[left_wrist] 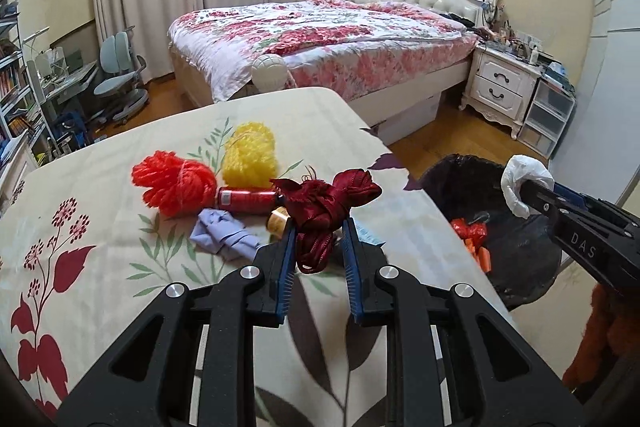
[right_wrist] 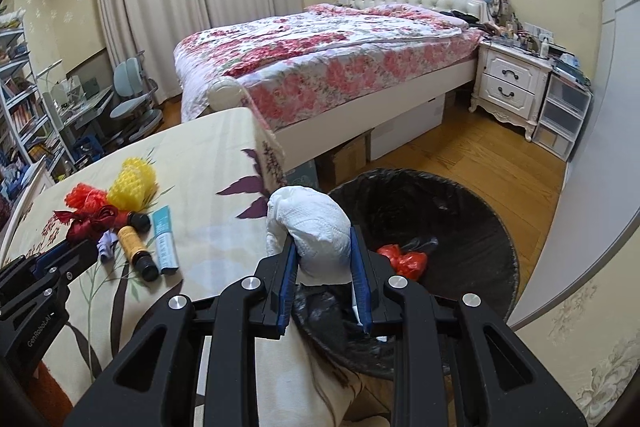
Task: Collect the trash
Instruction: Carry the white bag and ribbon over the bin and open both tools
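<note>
The left gripper [left_wrist: 318, 227] clamps the dark red ribbon [left_wrist: 328, 203] hanging lengthwise near the table's [left_wrist: 100, 167] right edge, while the right gripper [right_wrist: 323, 247] grips crumpled white tissue [right_wrist: 316, 227] over the black-lined bin [right_wrist: 460, 211].

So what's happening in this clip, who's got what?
A person is clearing a floral-cloth table with two handheld grippers. The left gripper is shut on a dark red ribbon, just above the table. The right gripper is shut on a crumpled white tissue, held by the rim of the black-lined trash bin, which already holds red scraps. Yarn bundles, thread spools and a tube remain on the table.
</note>
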The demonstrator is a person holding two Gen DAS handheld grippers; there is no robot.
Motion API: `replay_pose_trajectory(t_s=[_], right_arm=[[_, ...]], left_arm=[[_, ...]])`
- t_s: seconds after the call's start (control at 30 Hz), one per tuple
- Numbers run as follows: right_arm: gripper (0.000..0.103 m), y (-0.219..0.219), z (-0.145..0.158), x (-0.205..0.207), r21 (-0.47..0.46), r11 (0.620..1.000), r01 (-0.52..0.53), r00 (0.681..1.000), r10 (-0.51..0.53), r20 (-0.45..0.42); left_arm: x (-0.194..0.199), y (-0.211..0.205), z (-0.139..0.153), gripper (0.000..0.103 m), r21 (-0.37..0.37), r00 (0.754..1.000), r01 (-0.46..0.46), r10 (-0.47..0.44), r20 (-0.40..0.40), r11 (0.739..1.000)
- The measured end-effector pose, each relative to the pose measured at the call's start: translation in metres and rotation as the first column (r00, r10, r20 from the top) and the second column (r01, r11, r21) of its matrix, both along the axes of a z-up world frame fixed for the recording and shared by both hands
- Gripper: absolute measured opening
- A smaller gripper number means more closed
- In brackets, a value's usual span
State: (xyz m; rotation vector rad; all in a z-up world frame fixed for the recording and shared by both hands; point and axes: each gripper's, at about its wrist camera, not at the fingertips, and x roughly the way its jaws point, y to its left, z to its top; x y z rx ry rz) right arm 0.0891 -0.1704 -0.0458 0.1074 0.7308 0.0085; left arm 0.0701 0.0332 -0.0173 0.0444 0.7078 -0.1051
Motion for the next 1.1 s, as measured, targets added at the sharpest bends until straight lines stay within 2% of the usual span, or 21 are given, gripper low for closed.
replay_pose_trajectory(t_s=[0.1, 0.43, 0.7, 1.1], right_arm=[[0.026, -0.012, -0.002, 0.005, -0.009, 1.000, 0.025, 1.000, -0.025, -0.007], [0.026, -0.046, -0.015, 0.014, -0.006, 0.993, 0.118, 0.993, -0.118, -0.031], [0.026, -0.058, -0.028, 0.020, -0.018, 0.990, 0.143, 0.988, -0.144, -0.060], [0.026, -0.069, -0.031, 0.021, -0.024, 0.985, 0.172, 0.983, -0.173, -0.067]], left_arm=[[0.012, -0.020, 0.001, 0.022, 0.004, 1.000, 0.002, -0.003, 0.019, 1.000], [0.036, -0.065, -0.005, 0.022, 0.027, 0.999, 0.044, -0.044, 0.007, 0.999], [0.049, -0.081, -0.013, 0.022, 0.031, 0.999, 0.043, -0.043, -0.008, 0.999], [0.054, -0.097, -0.020, 0.022, 0.040, 0.997, 0.070, -0.070, -0.015, 0.997]])
